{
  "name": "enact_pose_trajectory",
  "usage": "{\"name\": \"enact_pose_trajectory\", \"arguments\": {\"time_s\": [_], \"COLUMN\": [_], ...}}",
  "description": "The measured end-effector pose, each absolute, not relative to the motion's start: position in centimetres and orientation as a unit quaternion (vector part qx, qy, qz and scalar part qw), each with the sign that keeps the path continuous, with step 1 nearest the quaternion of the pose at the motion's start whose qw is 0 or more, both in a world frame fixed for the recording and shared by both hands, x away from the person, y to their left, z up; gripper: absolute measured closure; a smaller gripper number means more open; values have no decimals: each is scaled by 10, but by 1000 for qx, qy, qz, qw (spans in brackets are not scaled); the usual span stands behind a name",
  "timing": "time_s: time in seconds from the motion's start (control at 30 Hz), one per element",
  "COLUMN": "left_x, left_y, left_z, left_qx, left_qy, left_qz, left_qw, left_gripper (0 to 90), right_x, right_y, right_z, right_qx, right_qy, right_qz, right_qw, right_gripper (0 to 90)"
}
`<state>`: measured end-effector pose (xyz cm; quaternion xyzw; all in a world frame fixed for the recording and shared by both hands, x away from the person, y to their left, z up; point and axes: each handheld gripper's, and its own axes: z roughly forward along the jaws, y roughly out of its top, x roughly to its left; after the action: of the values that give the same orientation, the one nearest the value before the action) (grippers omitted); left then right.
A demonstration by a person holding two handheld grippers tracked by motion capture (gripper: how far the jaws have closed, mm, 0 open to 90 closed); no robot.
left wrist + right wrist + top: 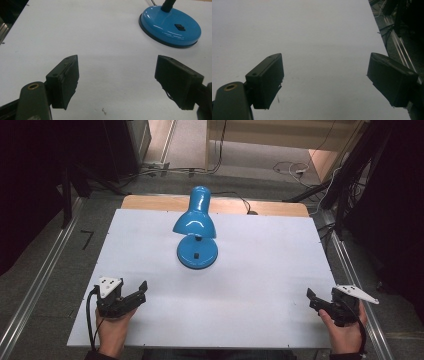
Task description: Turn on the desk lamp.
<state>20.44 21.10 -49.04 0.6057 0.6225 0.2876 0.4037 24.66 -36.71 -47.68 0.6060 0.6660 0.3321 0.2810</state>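
Observation:
A glossy blue desk lamp (196, 227) stands at the middle back of the white table top (260, 270), its shade bent forward over its round base (197, 253). That base (172, 26), with a small black switch, lies ahead and to the right of my left gripper (117, 80), whose jaws stand wide apart with nothing between them. A hand holds the left gripper (137, 292) near the front left corner. My right gripper (312, 300) rests near the front right edge, and its jaws are also spread, open and empty (325, 80).
The lamp's black cord (240, 200) runs off the back of the table. Metal rails (30, 285) flank both sides on the grey floor. Cables and dark stands (350, 175) crowd the far right. The table's right edge (384, 42) lies close to my right gripper.

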Motion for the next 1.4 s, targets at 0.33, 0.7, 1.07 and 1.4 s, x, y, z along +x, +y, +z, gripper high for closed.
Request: {"name": "enact_pose_trajectory", "arguments": {"time_s": [0.33,0.7,1.07,1.4], "left_x": [213,218,226,231], "left_y": [202,196,186,179], "left_z": [-492,-490,-488,-487], "left_qx": [613,614,620,621], "left_qy": [617,613,603,600], "left_qz": [287,289,285,285], "left_qw": [402,405,412,416], "left_gripper": [199,198,199,199], "right_x": [253,252,254,254], "right_y": [-375,-377,-377,-377], "right_z": [-481,-481,-483,-483], "right_qx": [619,621,622,623], "right_qy": [661,659,662,662], "right_qz": [332,332,326,324], "right_qw": [264,264,263,262], "right_gripper": [126,117,107,106]}}
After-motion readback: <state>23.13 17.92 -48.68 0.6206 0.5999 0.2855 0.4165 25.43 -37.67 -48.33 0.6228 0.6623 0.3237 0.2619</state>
